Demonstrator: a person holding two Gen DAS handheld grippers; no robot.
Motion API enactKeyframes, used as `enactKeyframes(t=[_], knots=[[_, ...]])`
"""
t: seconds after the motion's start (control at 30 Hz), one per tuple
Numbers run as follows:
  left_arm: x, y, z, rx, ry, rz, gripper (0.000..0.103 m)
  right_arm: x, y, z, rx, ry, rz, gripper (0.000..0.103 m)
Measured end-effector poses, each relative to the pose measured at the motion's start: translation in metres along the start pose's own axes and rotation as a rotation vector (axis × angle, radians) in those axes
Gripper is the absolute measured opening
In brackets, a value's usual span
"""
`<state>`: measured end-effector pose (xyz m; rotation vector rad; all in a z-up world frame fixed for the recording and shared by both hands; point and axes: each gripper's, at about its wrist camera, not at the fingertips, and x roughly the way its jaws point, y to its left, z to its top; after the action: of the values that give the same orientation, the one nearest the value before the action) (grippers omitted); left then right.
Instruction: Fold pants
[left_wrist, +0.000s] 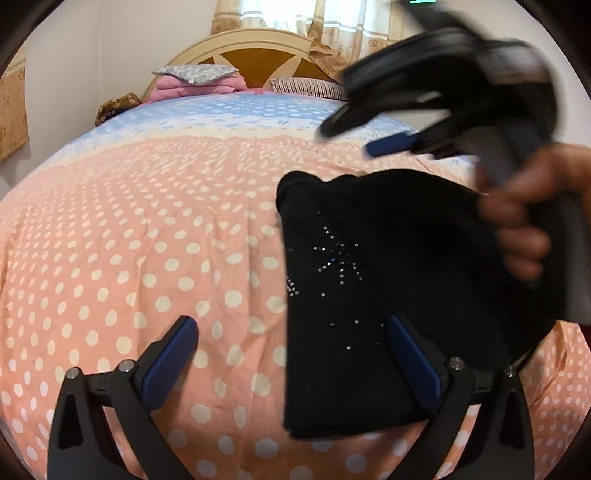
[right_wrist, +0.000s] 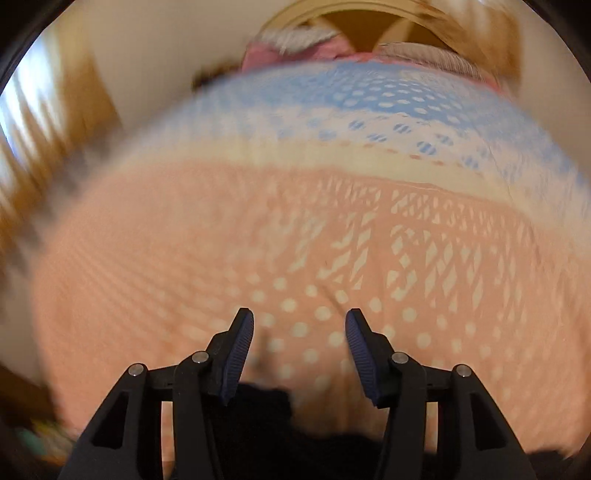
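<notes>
Through the left wrist camera, the left gripper (left_wrist: 291, 365) is hovering low over the bed (left_wrist: 129, 240), its two blue-padded fingers (left_wrist: 170, 363) spreading wide apart and pinching nothing. The black pants (left_wrist: 388, 295) are lying folded into a compact block on the pink, white-dotted bedspread, to the right of centre, with a sparkly starburst of small studs facing up. The right finger of this gripper is sitting over the lower part of the pants; contact cannot be told. Above the pants, the right gripper (left_wrist: 354, 138) is appearing blurred, held in a hand (left_wrist: 524, 225), with its fingers parted and clear of the cloth. At the far end of the bed, a headboard (left_wrist: 255, 55) and pillows (left_wrist: 195, 79) are showing.

Through the right wrist camera, everything beyond the tool is smearing with blur. The right gripper (right_wrist: 299, 354) is pointing across the bed (right_wrist: 184, 240), its fingers (right_wrist: 238, 354) standing apart with only bedspread between them. The pants (right_wrist: 266, 417) are showing as a dark mass at the bottom edge, beneath the gripper.
</notes>
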<state>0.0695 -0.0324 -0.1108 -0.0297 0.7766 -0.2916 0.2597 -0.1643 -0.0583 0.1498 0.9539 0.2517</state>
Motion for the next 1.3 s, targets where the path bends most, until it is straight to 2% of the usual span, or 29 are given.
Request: enactKeyframes(t=[0.1, 0.23, 0.3, 0.4, 0.5, 0.63, 0.77, 0.83, 0.9, 1.03, 1.13, 1.3], knots=[[0.000, 0.004, 0.001, -0.022, 0.010, -0.028, 0.103, -0.045, -0.021, -0.011, 0.083, -0.130, 0.063, 0.054], [-0.001, 0.010, 0.013, -0.025, 0.063, -0.069, 0.103, -0.082, -0.043, -0.038, 0.161, -0.209, 0.103, 0.054], [-0.002, 0.014, 0.027, -0.006, 0.086, -0.088, 0.103, -0.098, -0.062, -0.053, 0.198, -0.256, 0.066, 0.054], [-0.017, 0.017, 0.047, 0.020, -0.002, -0.087, 0.103, -0.129, -0.096, -0.079, 0.246, -0.343, -0.040, 0.054], [-0.012, 0.016, 0.065, 0.039, -0.018, -0.108, 0.103, -0.158, -0.131, -0.108, 0.332, -0.402, -0.103, 0.054], [0.021, 0.008, 0.076, 0.035, 0.055, -0.123, 0.103, -0.170, -0.171, -0.143, 0.469, -0.378, -0.113, 0.054], [0.031, 0.000, 0.061, -0.032, 0.128, -0.154, 0.103, -0.158, -0.184, -0.169, 0.545, -0.308, -0.069, 0.054], [0.027, -0.001, 0.055, -0.051, 0.115, -0.142, 0.103, -0.145, -0.180, -0.178, 0.555, -0.275, -0.037, 0.055], [0.024, -0.001, 0.051, -0.055, 0.122, -0.135, 0.103, -0.137, -0.171, -0.192, 0.569, -0.312, 0.000, 0.060], [0.021, -0.003, 0.048, -0.083, 0.135, -0.115, 0.103, -0.132, -0.144, -0.200, 0.527, -0.298, 0.005, 0.062], [0.021, -0.005, 0.048, -0.084, 0.142, -0.103, 0.103, -0.129, -0.131, -0.204, 0.496, -0.286, -0.028, 0.062], [0.021, -0.005, 0.047, -0.084, 0.155, -0.096, 0.103, -0.132, -0.137, -0.208, 0.509, -0.293, -0.014, 0.062]])
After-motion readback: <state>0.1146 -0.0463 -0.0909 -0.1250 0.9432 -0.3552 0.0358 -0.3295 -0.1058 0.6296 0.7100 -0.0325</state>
